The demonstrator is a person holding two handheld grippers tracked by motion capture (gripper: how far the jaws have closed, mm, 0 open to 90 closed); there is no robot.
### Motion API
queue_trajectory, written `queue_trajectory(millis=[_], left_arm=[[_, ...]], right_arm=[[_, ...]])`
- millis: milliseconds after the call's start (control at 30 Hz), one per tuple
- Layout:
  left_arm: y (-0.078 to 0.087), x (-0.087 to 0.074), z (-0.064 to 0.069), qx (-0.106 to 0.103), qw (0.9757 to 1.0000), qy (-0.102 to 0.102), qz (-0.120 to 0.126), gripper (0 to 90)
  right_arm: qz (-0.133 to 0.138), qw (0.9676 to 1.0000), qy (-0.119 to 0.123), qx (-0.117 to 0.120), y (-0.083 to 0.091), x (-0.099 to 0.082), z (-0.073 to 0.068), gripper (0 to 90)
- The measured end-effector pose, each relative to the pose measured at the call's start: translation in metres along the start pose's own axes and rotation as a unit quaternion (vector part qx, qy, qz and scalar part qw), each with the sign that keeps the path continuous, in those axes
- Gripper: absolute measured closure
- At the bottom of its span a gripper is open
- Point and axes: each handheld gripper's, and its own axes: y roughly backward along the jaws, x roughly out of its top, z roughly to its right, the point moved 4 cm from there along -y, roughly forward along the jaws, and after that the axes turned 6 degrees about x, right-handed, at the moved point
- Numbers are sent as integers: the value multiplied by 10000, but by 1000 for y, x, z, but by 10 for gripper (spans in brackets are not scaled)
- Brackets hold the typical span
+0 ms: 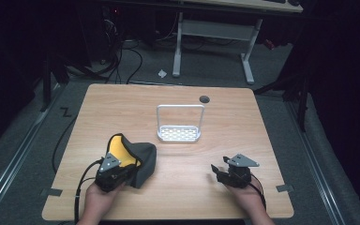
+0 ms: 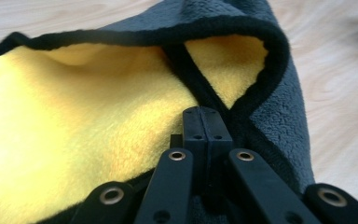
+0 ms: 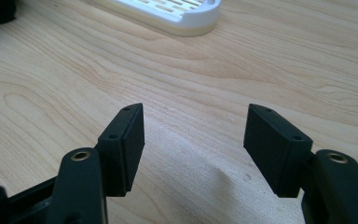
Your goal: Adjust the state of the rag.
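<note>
While the left gripper [image 1: 115,172] at the table's [image 1: 243,126] near left edge has its jaws pinched together on the cloth's [image 1: 143,159] black hem, the grey-and-yellow cloth lies folded just ahead of it; the right gripper [image 3: 193,140], near right, holds its jaws apart over bare wood; farther off, mid-table, stands a white rack [image 1: 179,134].

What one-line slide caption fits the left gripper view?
Left gripper, jaws shut, pinching the black-edged hem of a yellow-and-grey cloth above the wooden table.
</note>
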Motion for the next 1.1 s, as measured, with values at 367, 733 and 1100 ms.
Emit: queue_trajectory(millis=[367, 733, 1100], left_arm=[[-25, 12, 53, -522, 9985, -158, 39, 900], [-36, 14, 76, -574, 9979, -92, 293, 884], [-11, 19, 57, -559, 9977, -111, 367, 716]], right_arm=[[-16, 10000, 30, 87, -2, 1, -7, 385], [267, 9967, 440, 624, -2, 20, -60, 385], [370, 9874, 952, 1212, -7, 36, -131, 376]])
